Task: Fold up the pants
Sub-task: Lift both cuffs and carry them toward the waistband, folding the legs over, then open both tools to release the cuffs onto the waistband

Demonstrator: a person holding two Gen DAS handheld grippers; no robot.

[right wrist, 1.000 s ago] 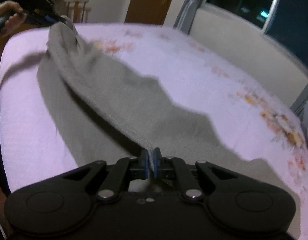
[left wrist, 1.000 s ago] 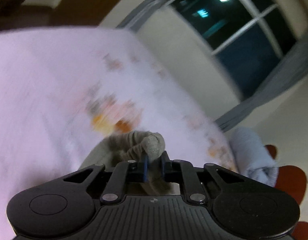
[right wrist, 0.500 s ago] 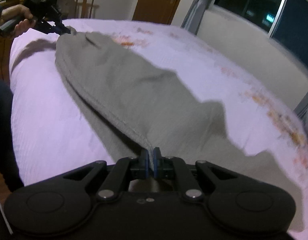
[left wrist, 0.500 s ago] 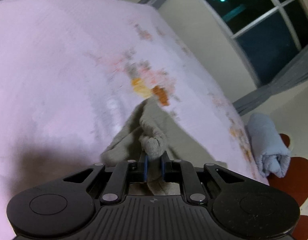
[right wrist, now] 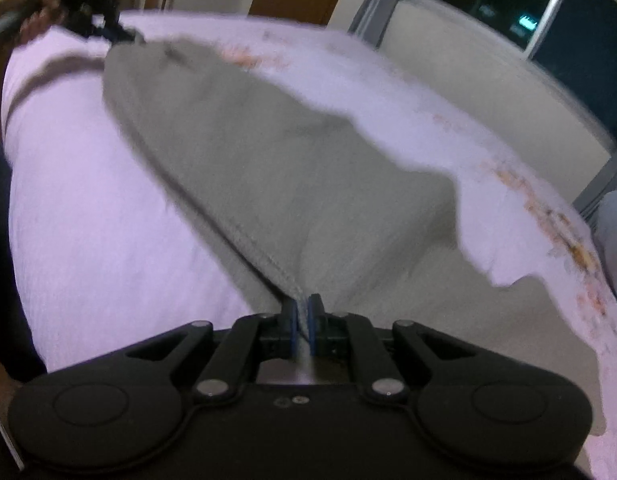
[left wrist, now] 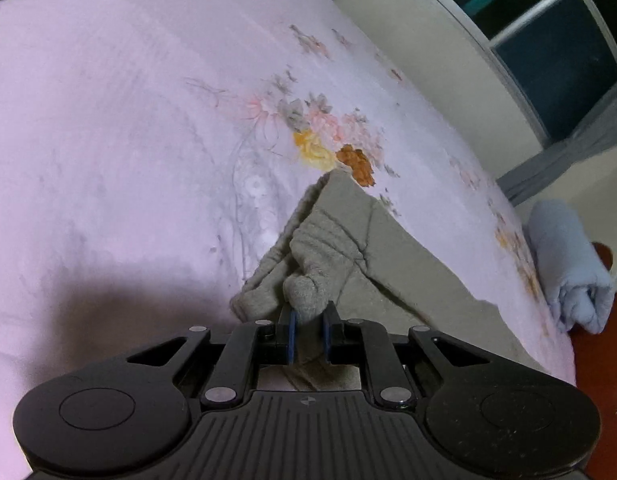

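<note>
At the far left of the right wrist view, a bare hand (right wrist: 32,4) grips the handle of the left tool (right wrist: 122,36), angled down toward the bed (right wrist: 88,208); its tips pinch one end of the grey pants (right wrist: 268,168). The picture is blurred there. From that end the pants stretch diagonally across the lilac, flower-printed bedspread, lying mostly on it, with a stitched seam running down to the right tool (right wrist: 303,320). That tool points downward over the near edge of the bed, its blue-padded jaws closed on the seam.

In the left wrist view, the left tool (left wrist: 308,334) tilts down at the bed (left wrist: 108,120), jaws clamped on a bunched fold of the pants (left wrist: 320,280), which spread away to the right. Further right, a rolled pale-blue towel (left wrist: 568,268) sits just beside the bed's edge.
</note>
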